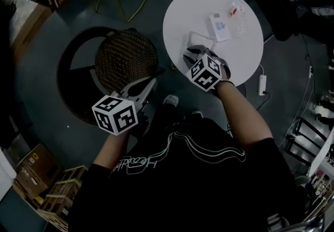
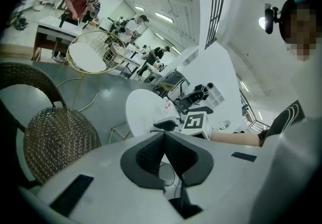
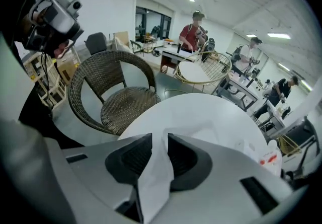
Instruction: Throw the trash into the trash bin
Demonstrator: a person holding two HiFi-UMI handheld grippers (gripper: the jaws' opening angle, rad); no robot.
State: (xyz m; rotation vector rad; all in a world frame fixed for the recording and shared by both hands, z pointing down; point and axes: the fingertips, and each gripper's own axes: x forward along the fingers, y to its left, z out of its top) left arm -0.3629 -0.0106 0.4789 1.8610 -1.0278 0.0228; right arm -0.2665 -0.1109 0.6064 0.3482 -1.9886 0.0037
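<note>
Wicker chair sits left of the round table. Left gripper hangs by the chair, off the table, jaws pinched together and empty. Right gripper is at the table's near edge, tipped steeply down. Its jaws are narrowly apart with the white tissue standing between them, its length running along the jaws; the pads don't look clamped. Right hand is nearer. Packets lie further in on the table. No bin in view.
</note>
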